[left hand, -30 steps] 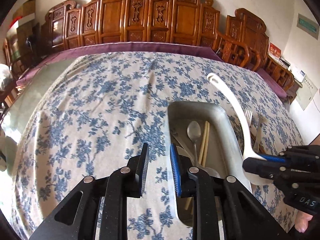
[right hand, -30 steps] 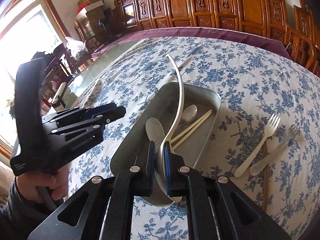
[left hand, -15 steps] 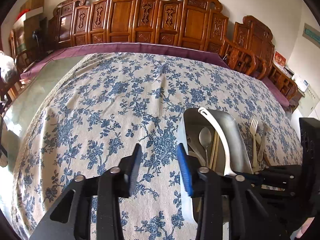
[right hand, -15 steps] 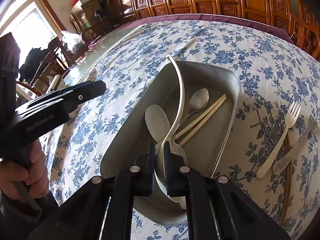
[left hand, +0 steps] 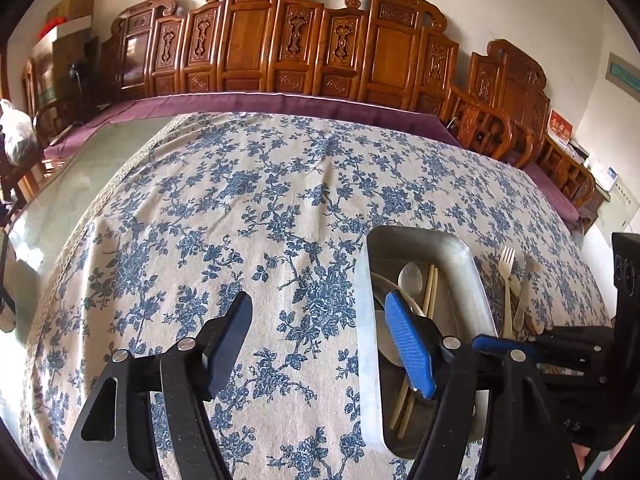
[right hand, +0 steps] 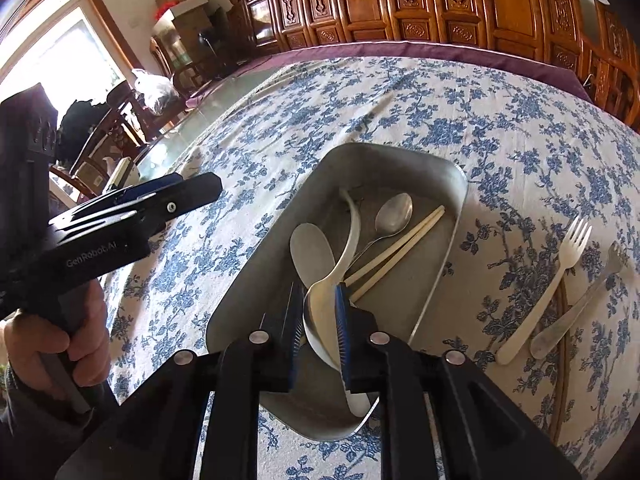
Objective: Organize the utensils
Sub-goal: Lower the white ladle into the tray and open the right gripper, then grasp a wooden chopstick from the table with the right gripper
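The right tongs point(right hand: 318, 320) pinch the white ladle point(right hand: 348, 248) by its smooth, slippery bowl, handle toward 12 o'clock in the tray point(right hand: 256, 260). The left tongs point(left hand: 320, 344) are open.

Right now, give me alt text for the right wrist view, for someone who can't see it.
The right gripper clamps the bowl of a white ladle-style spoon inside a metal tray, which also holds a metal spoon, chopsticks and another white spoon. Two forks lie on the floral tablecloth beside it; the left gripper hovers at left.
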`<state>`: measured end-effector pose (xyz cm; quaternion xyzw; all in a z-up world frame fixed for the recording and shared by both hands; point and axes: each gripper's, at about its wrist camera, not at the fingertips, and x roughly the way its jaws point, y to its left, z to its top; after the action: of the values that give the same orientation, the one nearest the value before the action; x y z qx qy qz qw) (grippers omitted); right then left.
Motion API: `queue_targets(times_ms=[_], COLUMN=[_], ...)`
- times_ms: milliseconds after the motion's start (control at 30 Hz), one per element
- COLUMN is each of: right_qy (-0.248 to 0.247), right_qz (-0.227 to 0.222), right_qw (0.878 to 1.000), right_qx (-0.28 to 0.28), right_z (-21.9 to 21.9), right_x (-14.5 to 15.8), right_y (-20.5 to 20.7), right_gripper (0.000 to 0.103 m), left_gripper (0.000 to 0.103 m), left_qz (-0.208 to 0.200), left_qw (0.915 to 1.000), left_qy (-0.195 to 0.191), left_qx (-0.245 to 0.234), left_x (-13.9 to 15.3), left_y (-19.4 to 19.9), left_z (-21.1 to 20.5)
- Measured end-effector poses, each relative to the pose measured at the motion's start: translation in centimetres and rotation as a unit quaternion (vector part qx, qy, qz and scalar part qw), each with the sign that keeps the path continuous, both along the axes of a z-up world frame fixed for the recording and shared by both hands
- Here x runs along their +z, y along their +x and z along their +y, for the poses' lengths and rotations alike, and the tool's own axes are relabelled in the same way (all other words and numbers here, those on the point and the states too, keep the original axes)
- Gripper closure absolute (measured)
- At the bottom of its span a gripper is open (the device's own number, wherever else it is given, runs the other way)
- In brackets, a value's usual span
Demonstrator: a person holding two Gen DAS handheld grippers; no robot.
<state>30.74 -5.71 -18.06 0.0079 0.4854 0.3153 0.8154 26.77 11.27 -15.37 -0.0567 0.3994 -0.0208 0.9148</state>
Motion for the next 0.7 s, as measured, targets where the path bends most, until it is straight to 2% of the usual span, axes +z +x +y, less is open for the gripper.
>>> queue_targets(times_ms=[167,200,367,567,700], right_qy=[-0.003,-0.009,-0.064,-0.119,-0.126], right_qz=[-0.042,-0.051,-0.097,-0.091,-0.069], right_qw=[0.999,0.999,0.992,0.986,0.986], right_qx=[-0.009,-0.013,-0.041,-0.071,-0.082], right_z=[-2.3,-3.1,-8.0,-13.3,-15.6], right_x=[2.8,3.2,4.2,1.6,-1.3], right_y=[-0.5,-0.6,-1.1,-0.7,-0.7], right_gripper=[0.085,0.085,0.085,0.085,0.085], left_gripper=[0.022,0.017,0.015,0.015,0.015], left_qz=[-0.004,-0.005,-0.007,-0.012,-0.020], left_qw=[0.9999,0.9999,0.9994,0.9986,0.9976], left_qy=[0.003,0.003,-0.007,0.005,0.002], left_qx=[-0.012,-0.014,-0.033,-0.052,-0.067], left_x=[0.1,0.0,0.1,0.3,0.8], left_y=[-0.4,-0.4,-0.9,-2.0,-2.8], left_z=[-1.1,-1.4,-3.1,-5.9,-7.5])
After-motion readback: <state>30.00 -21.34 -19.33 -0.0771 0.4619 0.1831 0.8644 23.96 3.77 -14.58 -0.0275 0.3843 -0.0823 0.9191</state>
